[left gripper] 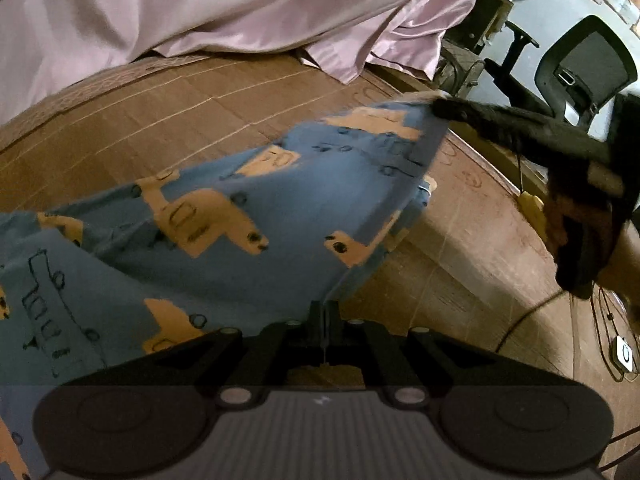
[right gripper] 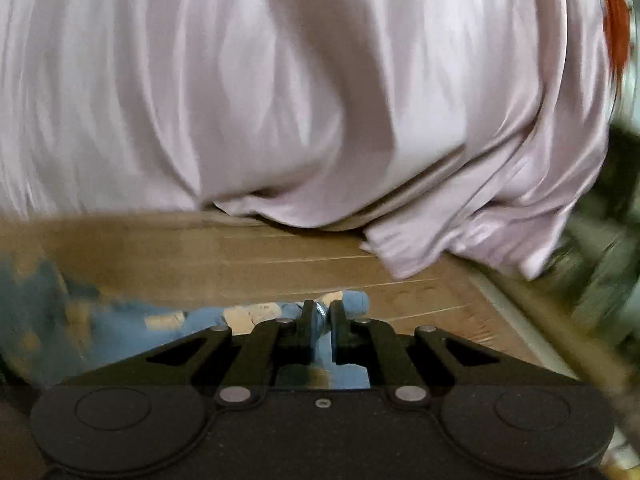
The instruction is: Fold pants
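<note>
Blue pants printed with orange trucks hang stretched above a brown woven mat. My left gripper is shut on the near edge of the cloth. In the left wrist view my right gripper comes in from the right and pinches the far corner of the pants. The right wrist view shows that same gripper shut on a bunched blue edge of the pants, which trail blurred to the left.
A pink satin sheet is heaped along the far side of the mat. A black office chair and cables lie off the right edge. A person's hand holds the right gripper.
</note>
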`<state>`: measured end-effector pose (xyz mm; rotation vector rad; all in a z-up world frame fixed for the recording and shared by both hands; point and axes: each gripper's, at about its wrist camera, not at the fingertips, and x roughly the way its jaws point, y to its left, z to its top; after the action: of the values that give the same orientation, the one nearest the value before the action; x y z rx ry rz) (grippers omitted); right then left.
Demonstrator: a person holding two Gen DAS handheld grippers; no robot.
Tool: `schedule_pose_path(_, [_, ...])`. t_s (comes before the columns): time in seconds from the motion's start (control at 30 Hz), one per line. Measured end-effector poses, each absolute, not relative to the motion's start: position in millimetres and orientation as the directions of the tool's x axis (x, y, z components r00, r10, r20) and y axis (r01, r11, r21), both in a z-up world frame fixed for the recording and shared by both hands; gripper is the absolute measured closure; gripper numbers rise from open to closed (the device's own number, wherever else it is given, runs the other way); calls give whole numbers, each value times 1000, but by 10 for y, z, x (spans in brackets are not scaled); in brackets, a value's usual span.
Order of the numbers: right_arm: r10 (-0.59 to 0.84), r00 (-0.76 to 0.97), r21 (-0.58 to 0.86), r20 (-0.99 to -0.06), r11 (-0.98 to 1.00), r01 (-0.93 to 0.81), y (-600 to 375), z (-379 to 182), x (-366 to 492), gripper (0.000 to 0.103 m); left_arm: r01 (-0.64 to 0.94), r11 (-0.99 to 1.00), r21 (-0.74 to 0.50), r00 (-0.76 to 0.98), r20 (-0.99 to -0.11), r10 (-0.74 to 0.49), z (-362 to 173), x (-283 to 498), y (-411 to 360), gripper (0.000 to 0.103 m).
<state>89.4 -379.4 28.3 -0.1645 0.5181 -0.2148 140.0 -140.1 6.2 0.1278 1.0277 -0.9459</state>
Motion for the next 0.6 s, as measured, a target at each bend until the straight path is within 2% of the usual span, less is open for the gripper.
schedule_pose_path(0.07, [-273,804,-217,-528,959,183,-3863,87,851,97,724,614,-314,169,-783,-599,22,1395,-1452,103])
schedule_pose_path(0.13, [-267,751,-164,-604,964,211,-4001,-133,844,97,724,615,-312,152,-798,-583,-45,1394,-1506,103])
schedule_pose_path(0.2, [-246,730,-116,-638,967,225,-4066,-247,826,96,728,614,-305,131,-817,-561,-94,1392,-1544,103])
schedule_pose_path(0.37, [-212,732,-49,-647,970,237,-4111,-248,787,88,730,601,-324,93,-825,-557,-13,1495,-1557,99])
schedule_pose_path(0.43, [-186,735,-17,-653,973,231,-4162,-248,784,80,745,590,-310,86,-833,-546,70,1591,-1636,97])
schedule_pose_path(0.47, [-172,735,-2,-656,974,226,-4169,-258,774,77,765,578,-284,87,-844,-530,141,1662,-1724,93])
schedule_pose_path(0.53, [-149,738,34,-659,973,227,-4207,-262,778,70,793,561,-239,101,-856,-507,265,1803,-1925,77])
schedule_pose_path(0.57, [-138,739,55,-659,971,231,-4229,-269,779,69,805,550,-221,105,-860,-499,317,1881,-2044,63])
schedule_pose_path(0.6, [-130,741,74,-658,969,235,-4244,-276,776,67,818,540,-200,111,-866,-488,352,1953,-2177,53])
